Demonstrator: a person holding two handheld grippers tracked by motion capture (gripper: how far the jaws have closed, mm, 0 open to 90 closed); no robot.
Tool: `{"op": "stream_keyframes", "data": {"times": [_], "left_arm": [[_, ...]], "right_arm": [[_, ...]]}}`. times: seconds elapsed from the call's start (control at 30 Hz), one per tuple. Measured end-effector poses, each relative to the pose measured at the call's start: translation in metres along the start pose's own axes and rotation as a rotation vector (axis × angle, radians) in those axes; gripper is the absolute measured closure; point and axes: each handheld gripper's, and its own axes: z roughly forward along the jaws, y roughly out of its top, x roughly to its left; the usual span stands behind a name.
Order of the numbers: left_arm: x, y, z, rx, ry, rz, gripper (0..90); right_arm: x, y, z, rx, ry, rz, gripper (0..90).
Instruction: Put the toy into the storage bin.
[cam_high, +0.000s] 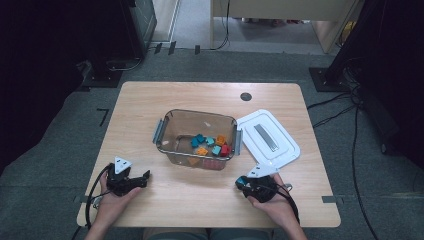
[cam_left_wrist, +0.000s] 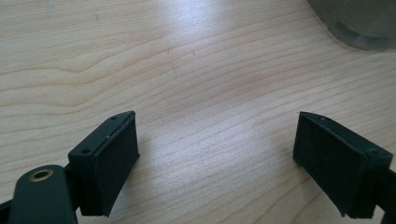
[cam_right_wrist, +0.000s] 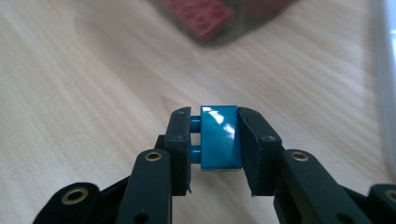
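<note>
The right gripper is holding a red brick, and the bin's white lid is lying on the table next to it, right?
Almost. The right gripper is shut on a blue brick, not a red one, as the right gripper view shows. The white lid does lie on the table beside the bin.

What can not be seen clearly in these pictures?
- Blue brick: its underside is hidden by the right gripper jaws, right gripper view.
- Clear bin: cut off by the top edge, left gripper view.
- Small blocks in the bin: too small to count, high view.
- Red block: blurred, right gripper view.
</note>
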Motion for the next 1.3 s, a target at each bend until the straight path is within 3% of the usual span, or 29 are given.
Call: {"op": "stream_keyframes", "data": {"times": [0.27, 0.43, 0.73, 1.3], "left_arm": [[0.0, 0.0, 0.0, -0.001, 0.001, -0.001, 13.7], [0.0, 0.0, 0.0, -0.001, 0.001, -0.002, 13.7], [0.0, 0.0, 0.001, -0.001, 0.001, -0.002, 13.7], [0.0, 0.0, 0.001, -0.003, 0.001, -0.004, 13.7]], "right_arm": [[-0.015, 0.007, -0.01, -0.022, -0.035, 0.043, 68.0], [-0.027, 0.017, -0.021, -0.052, -0.044, 0.099, 68.0], [-0.035, 0.035, -0.035, -0.055, -0.052, 0.099, 68.0], [-0.041, 0.092, -0.054, -0.055, -0.058, 0.094, 68.0]]}}
